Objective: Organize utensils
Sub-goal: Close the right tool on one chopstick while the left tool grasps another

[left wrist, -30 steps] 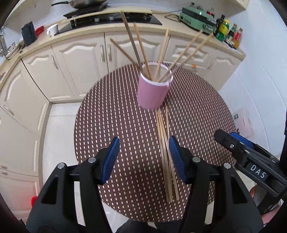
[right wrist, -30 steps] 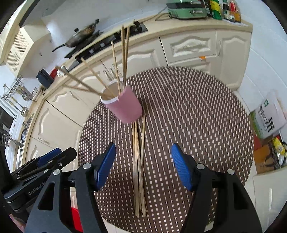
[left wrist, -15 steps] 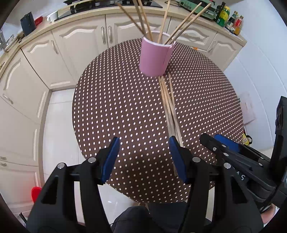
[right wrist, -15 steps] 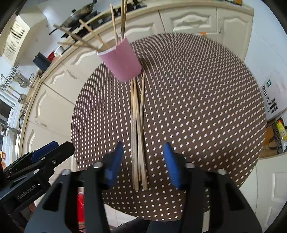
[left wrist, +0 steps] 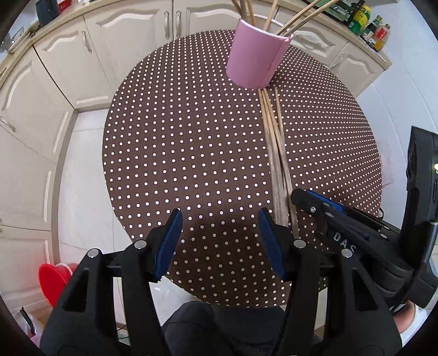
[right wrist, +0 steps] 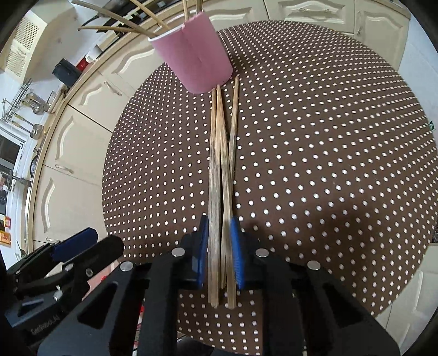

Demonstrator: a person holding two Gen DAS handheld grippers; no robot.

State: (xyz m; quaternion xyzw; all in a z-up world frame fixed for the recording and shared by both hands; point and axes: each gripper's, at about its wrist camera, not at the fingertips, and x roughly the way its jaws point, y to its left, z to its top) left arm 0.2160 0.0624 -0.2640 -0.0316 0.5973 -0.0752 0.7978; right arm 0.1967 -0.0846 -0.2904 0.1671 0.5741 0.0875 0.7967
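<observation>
A pink cup (left wrist: 254,60) (right wrist: 194,60) stands at the far side of the round dotted table (left wrist: 178,150) (right wrist: 328,137), with several chopsticks leaning out of it (left wrist: 301,16). More wooden chopsticks (left wrist: 275,148) (right wrist: 220,164) lie in a bundle from the cup toward the near edge. My right gripper (right wrist: 219,221) (left wrist: 298,195) is at their near ends, its jaws closing, with the blue pads against both sides of the bundle. My left gripper (left wrist: 219,216) (right wrist: 104,241) hangs open just left of the bundle, with nothing between its fingers.
Cream cabinets (left wrist: 90,54) and a counter curve around the table's far and left sides. Bottles (left wrist: 366,22) stand on the counter at the right. A red bucket (left wrist: 54,279) sits on the floor at the lower left. A person's dark-clothed legs (left wrist: 219,323) are below the table's near edge.
Both grippers have come down toward the table. The right gripper's jaws have narrowed from wide open to close around the near ends of the lying chopsticks. The left jaws kept their width.
</observation>
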